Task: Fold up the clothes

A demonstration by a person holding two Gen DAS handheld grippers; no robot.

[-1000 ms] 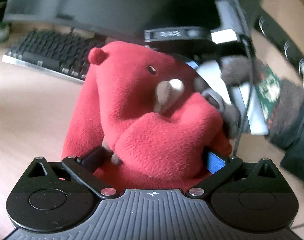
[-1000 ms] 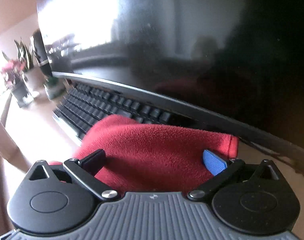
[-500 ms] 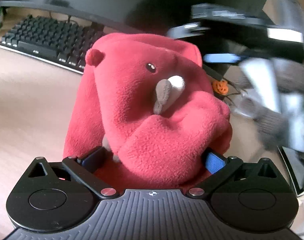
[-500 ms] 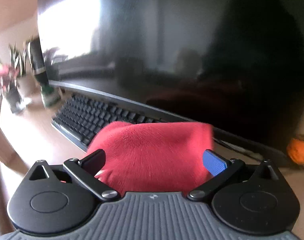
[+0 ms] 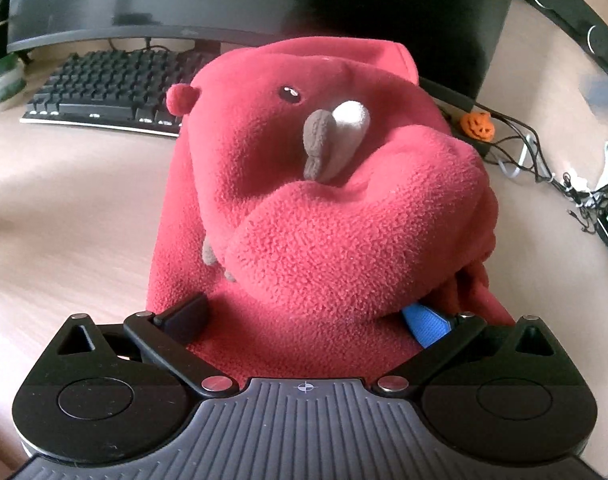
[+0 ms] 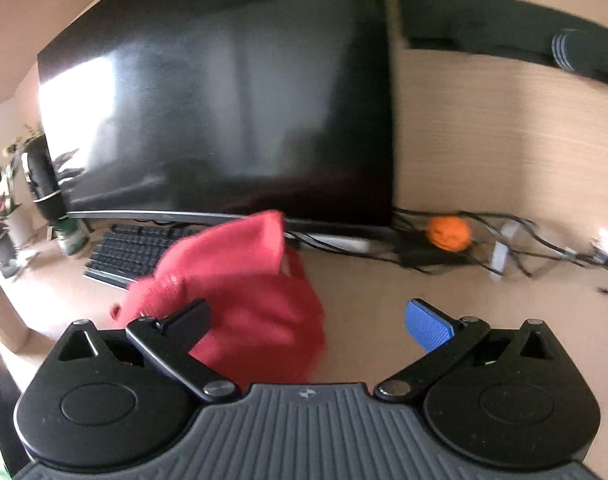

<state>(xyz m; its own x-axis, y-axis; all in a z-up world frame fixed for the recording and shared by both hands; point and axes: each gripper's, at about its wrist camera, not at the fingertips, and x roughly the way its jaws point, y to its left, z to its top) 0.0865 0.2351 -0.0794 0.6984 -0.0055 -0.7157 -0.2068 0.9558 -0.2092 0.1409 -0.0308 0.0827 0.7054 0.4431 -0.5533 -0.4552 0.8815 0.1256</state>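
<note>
A red fleece garment (image 5: pixel 327 216) with an animal face, a small ear, a dark eye and a grey and white snout lies bunched on the wooden desk (image 5: pixel 64 208). My left gripper (image 5: pixel 304 316) stands wide open around its near end, the fleece bulging between the jaws and partly covering the blue pad (image 5: pixel 423 320). In the right wrist view the garment (image 6: pixel 244 292) sits left of centre. My right gripper (image 6: pixel 307 316) is open; its black finger (image 6: pixel 188 316) is in front of the fleece and its blue pad (image 6: pixel 427 324) is clear of it.
A large dark monitor (image 6: pixel 224 112) stands behind, with a black keyboard (image 5: pixel 112 88) at its foot. An orange pumpkin figure (image 5: pixel 477 126) and tangled cables (image 5: pixel 543 160) lie at the right. A green jar (image 5: pixel 2 80) and potted plants (image 6: pixel 0 216) stand at the left.
My right gripper has pulled back, up and to the right, off the fleece, which now lies to its left. It has left the left wrist view. My left gripper stays around the garment.
</note>
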